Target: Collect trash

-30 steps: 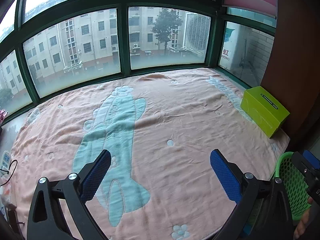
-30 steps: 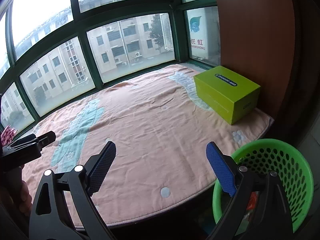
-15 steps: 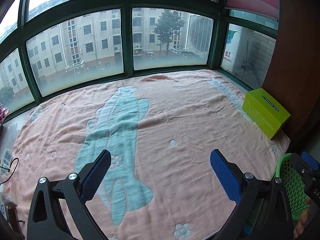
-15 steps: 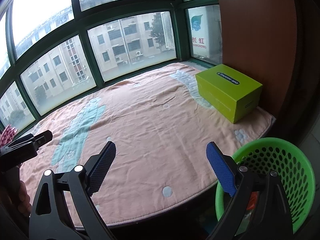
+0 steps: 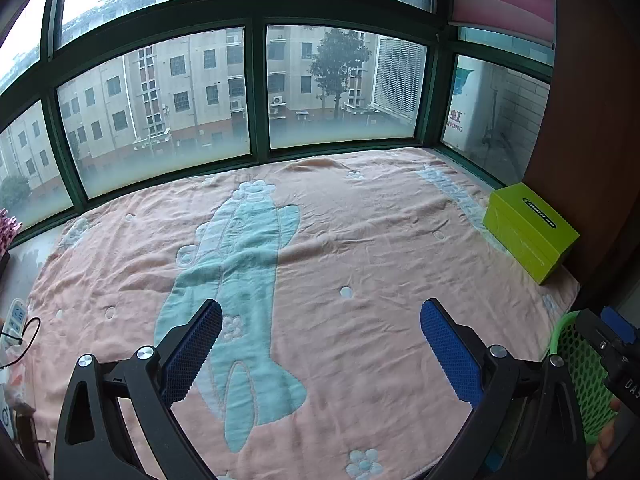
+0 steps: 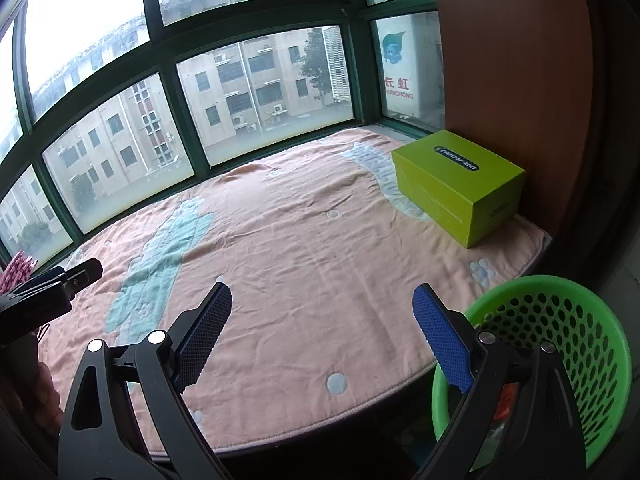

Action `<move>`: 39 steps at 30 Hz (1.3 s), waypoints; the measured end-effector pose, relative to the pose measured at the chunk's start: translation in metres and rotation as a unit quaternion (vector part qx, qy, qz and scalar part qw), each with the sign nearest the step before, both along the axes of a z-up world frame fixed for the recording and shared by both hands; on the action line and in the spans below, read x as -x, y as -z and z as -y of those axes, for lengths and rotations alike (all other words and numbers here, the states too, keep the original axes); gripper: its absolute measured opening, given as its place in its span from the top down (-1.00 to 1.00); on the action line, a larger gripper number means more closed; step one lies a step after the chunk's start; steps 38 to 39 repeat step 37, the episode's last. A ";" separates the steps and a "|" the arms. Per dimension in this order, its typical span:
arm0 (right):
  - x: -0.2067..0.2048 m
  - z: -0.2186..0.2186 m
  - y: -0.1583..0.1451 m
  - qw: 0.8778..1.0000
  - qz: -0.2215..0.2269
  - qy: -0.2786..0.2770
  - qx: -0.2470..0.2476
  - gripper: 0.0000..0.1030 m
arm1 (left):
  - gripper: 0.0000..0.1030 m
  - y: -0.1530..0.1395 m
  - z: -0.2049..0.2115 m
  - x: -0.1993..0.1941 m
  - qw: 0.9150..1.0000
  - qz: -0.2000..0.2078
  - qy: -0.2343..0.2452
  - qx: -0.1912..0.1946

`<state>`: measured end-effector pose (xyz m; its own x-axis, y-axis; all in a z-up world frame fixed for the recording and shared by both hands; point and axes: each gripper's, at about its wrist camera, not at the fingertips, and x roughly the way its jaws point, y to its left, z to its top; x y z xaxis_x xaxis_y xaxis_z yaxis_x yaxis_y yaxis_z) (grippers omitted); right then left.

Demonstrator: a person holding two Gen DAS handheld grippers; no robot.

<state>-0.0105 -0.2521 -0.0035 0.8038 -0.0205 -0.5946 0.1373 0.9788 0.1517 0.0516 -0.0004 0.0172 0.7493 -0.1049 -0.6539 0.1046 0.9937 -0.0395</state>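
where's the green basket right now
The green basket sits at the lower right of the right wrist view, just off the edge of the pink blanket, below the lime-green box.

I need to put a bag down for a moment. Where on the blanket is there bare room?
Nearly all the pink blanket is bare, from the window frame to its near edge. Only the right corner holds the green box; the green basket stands just off it.
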 end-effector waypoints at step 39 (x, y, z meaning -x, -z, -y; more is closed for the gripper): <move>0.002 -0.009 0.004 1.000 -0.001 -0.006 -0.004 -0.78 | -0.86 0.002 -0.006 -0.001 1.000 -0.005 -0.011 -0.002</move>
